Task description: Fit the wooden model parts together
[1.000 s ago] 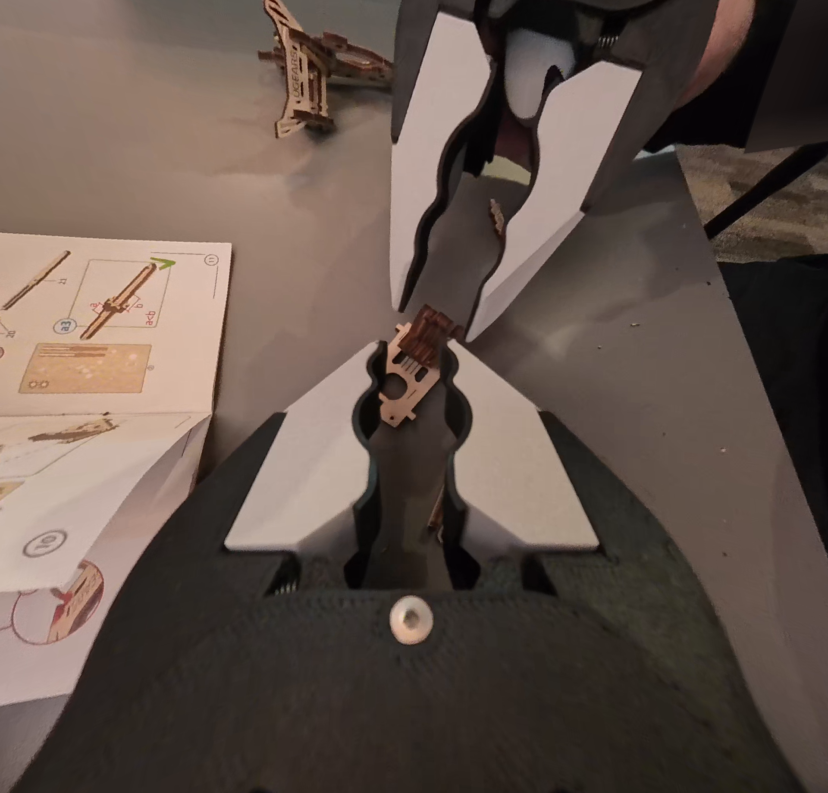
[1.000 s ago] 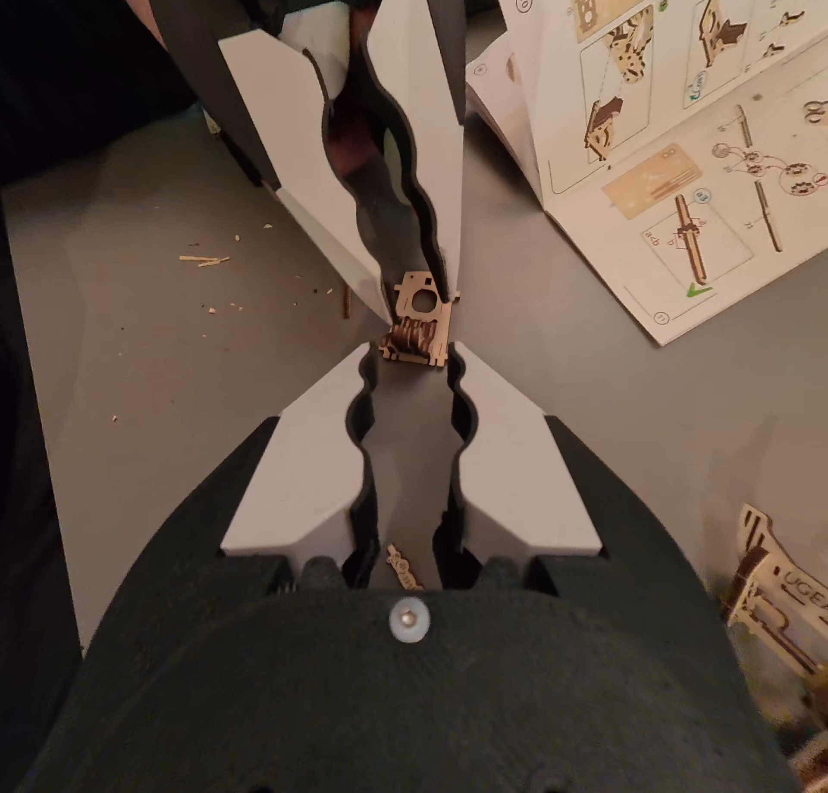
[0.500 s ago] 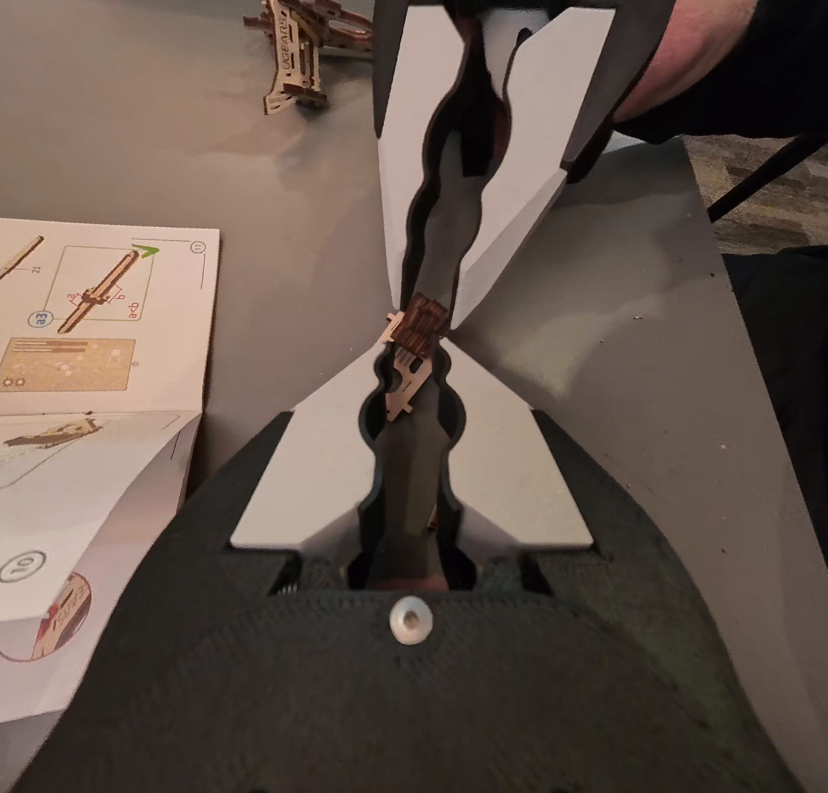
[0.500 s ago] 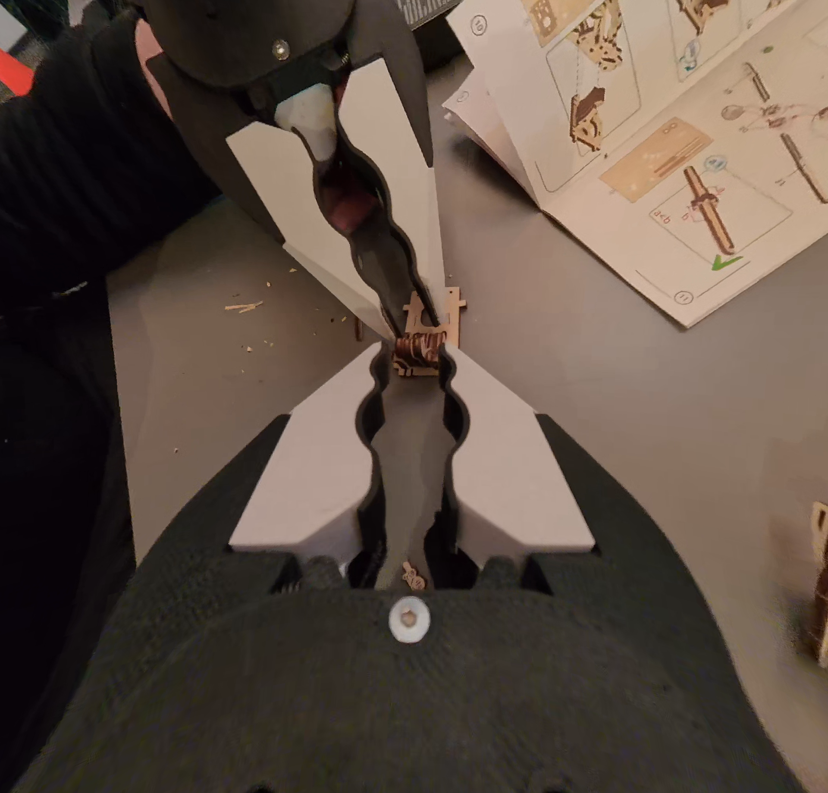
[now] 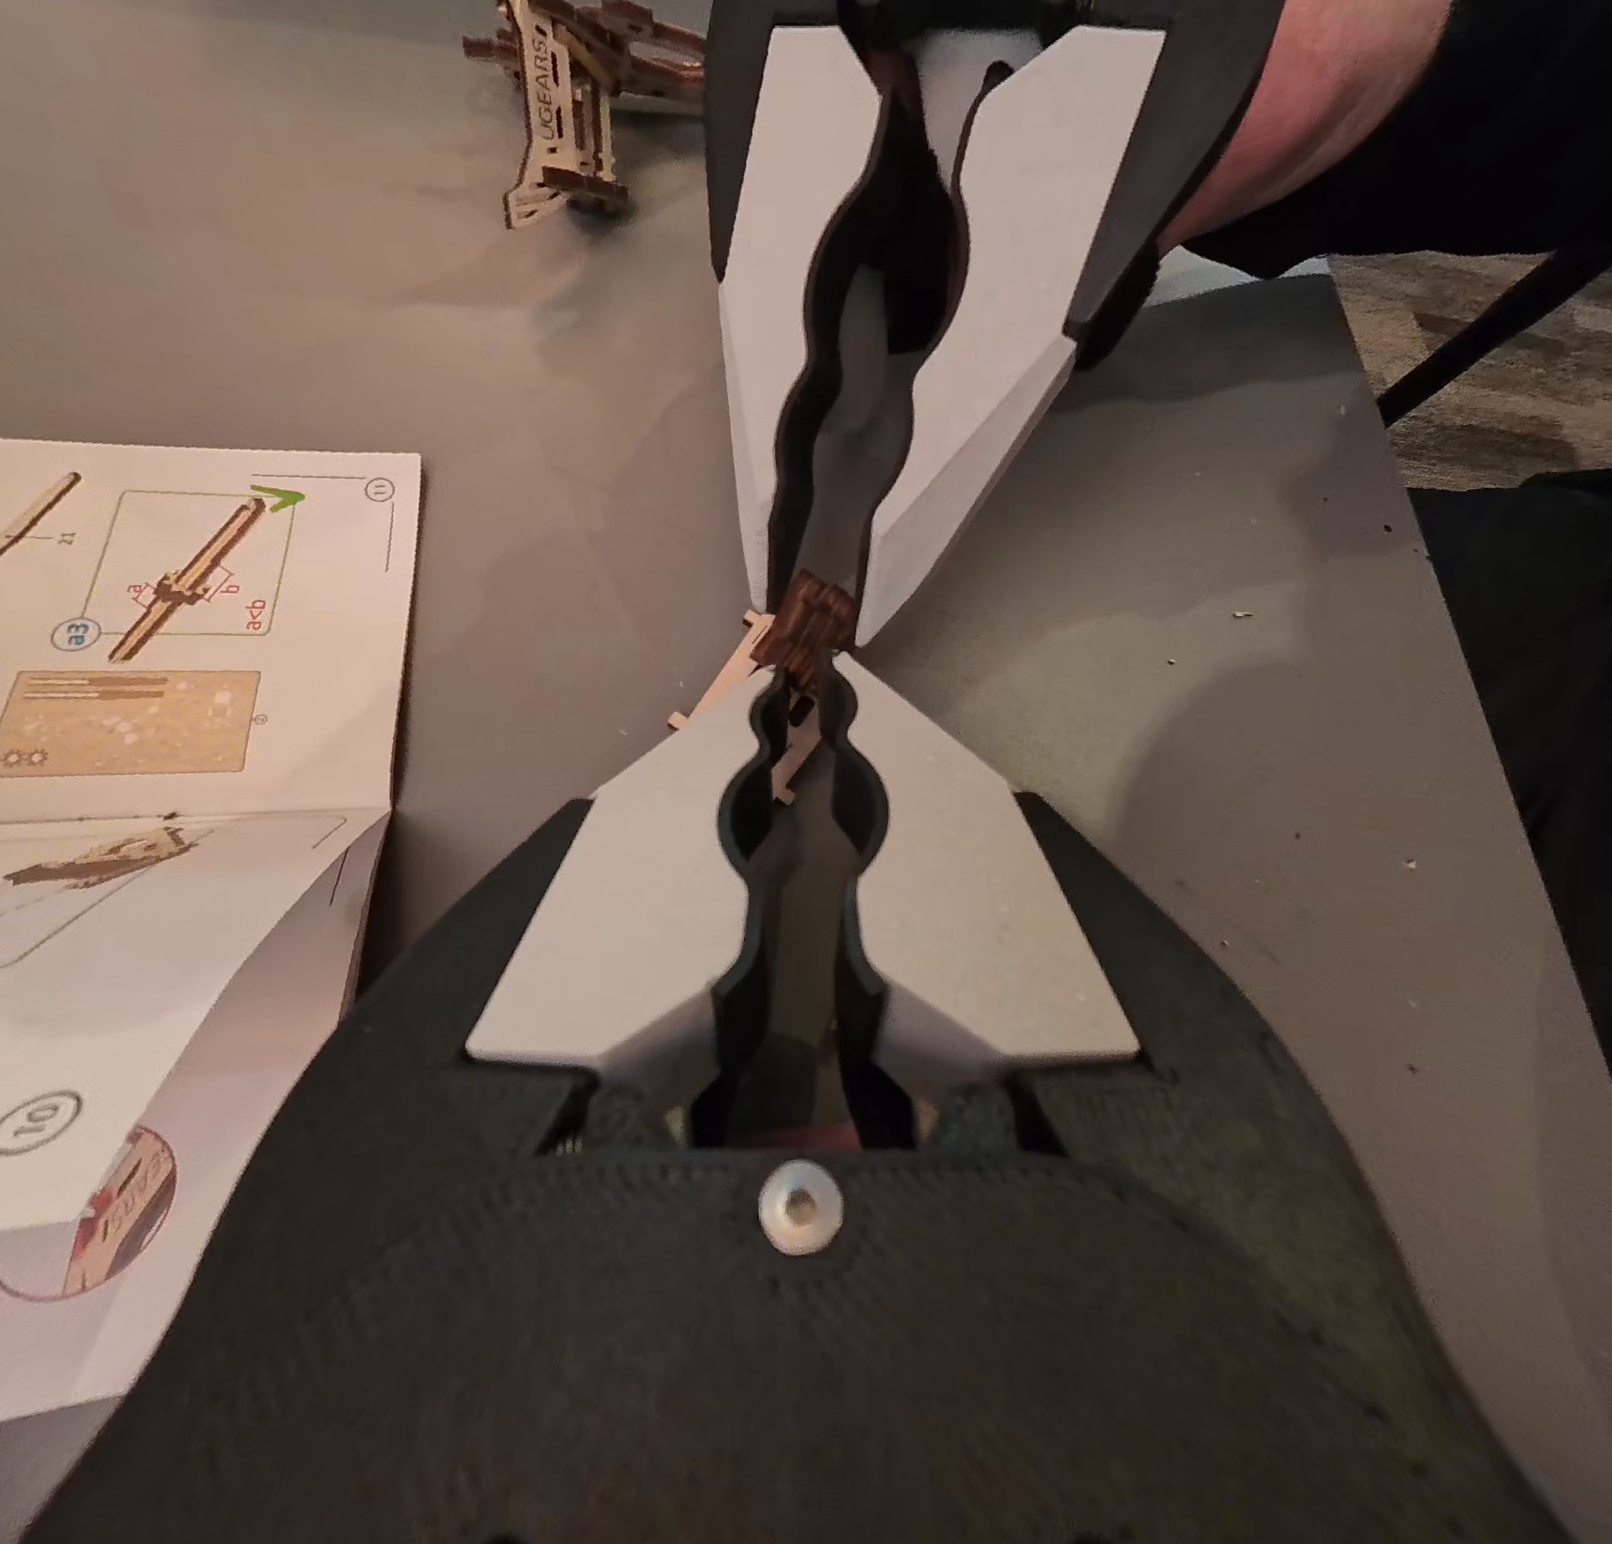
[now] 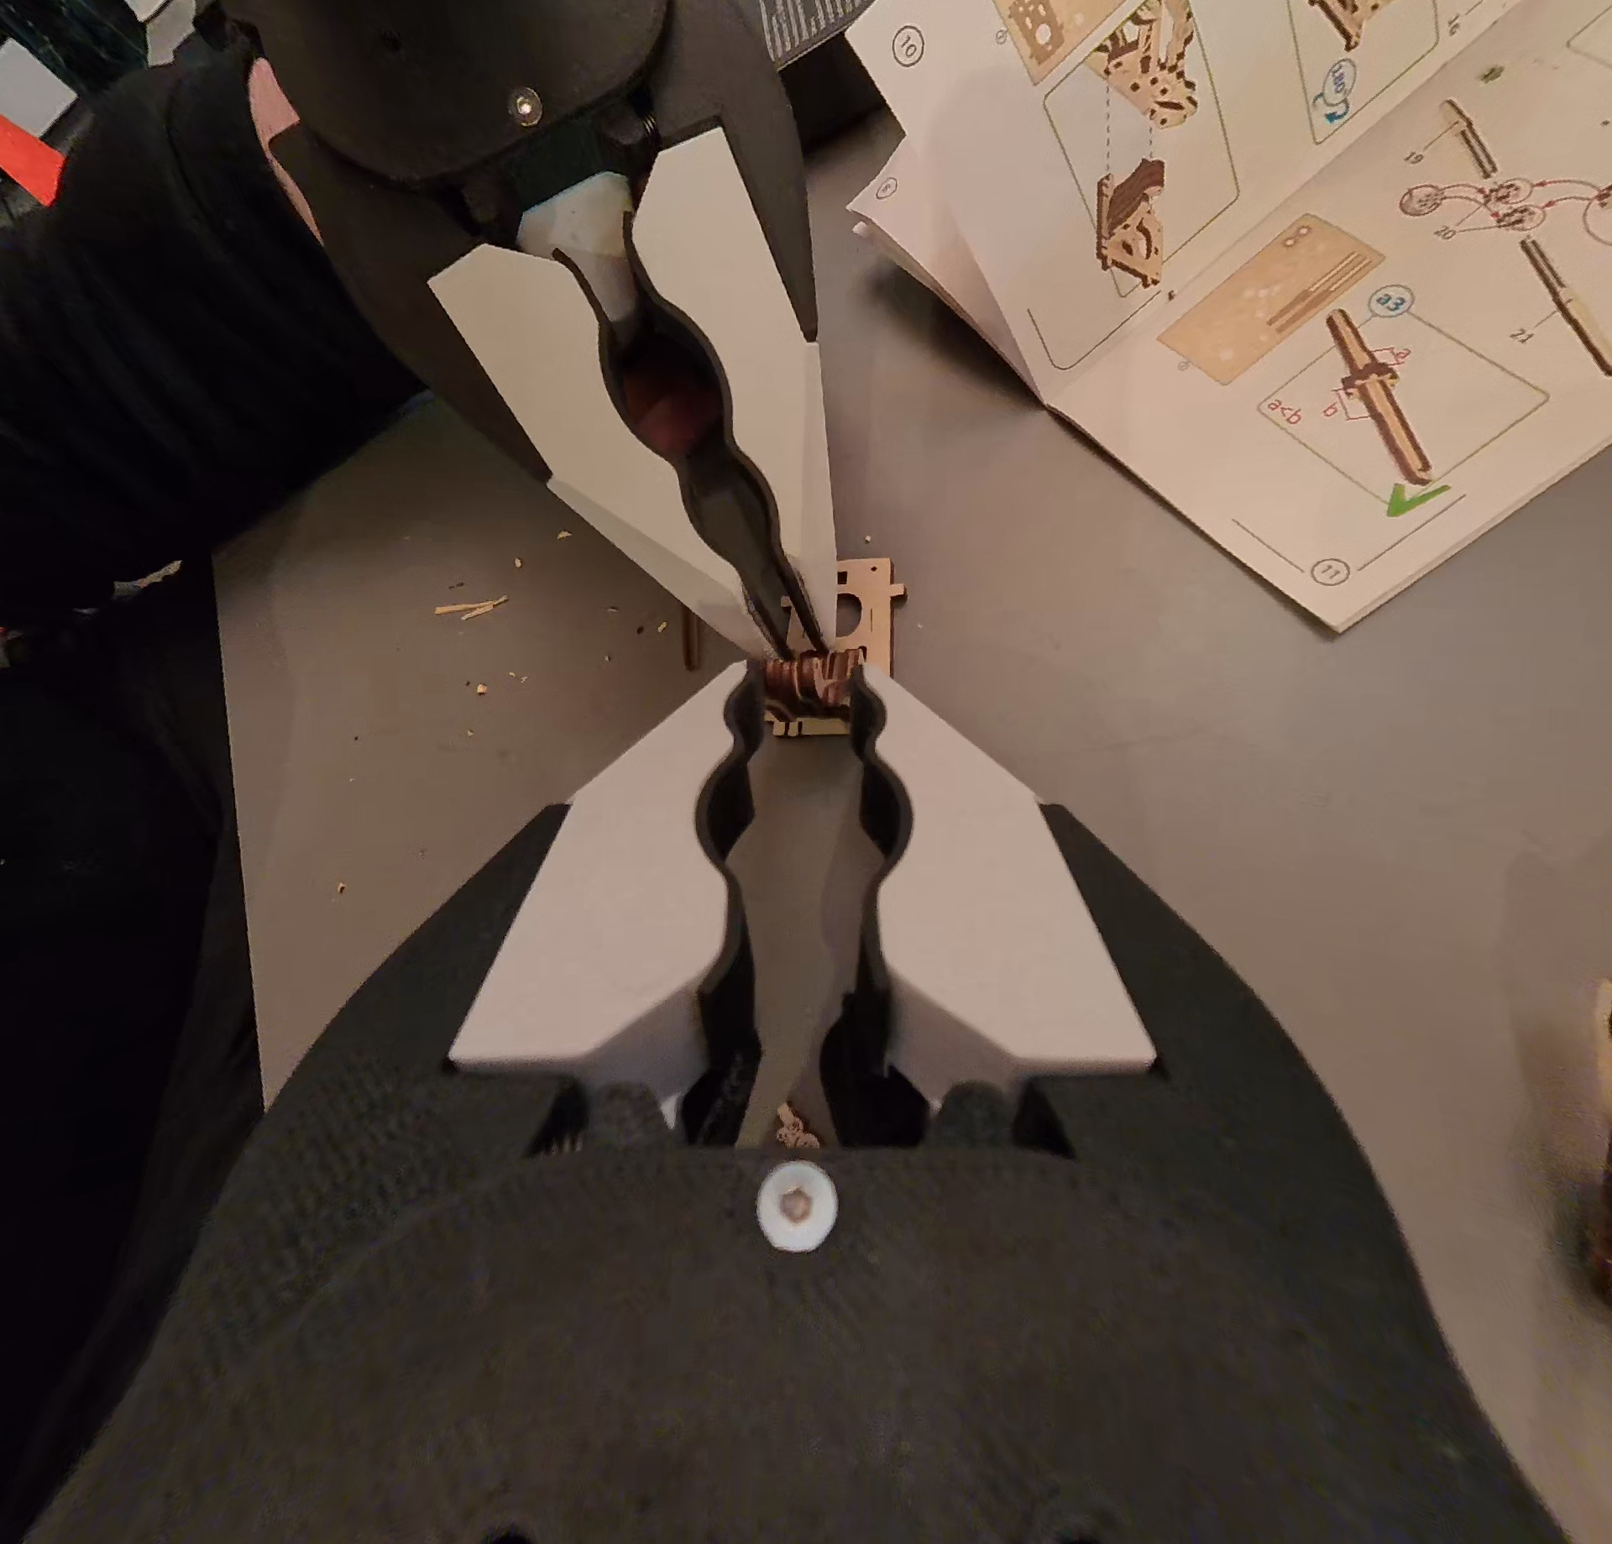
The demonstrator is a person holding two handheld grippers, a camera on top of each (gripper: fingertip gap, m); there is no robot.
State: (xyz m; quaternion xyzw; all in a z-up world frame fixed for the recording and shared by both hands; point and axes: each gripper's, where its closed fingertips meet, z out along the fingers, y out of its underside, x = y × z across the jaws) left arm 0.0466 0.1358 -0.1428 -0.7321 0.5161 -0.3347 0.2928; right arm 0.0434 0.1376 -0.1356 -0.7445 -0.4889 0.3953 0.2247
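A pale wooden plate with a round hole is pinched edge-on between my left gripper's tips. It also shows in the right wrist view. A dark brown stacked wooden piece sits against one end of the plate. My right gripper is shut on this brown piece. The two grippers meet tip to tip just above the grey table. The right gripper comes in from the top of the left wrist view. The left gripper comes in from the upper left of the right wrist view.
An open instruction booklet lies left of the left gripper and also shows in the right wrist view. A partly built wooden model stands at the back. Wood crumbs lie on the table. The table edge is near on the right. Only a small space, under 4 cm, lies between the two pairs of fingers.
The grippers have come closer, tip to tip. The right gripper's tips have closed around the brown piece. The plate has turned edge-on in the left gripper, whose jaws now stand narrower.
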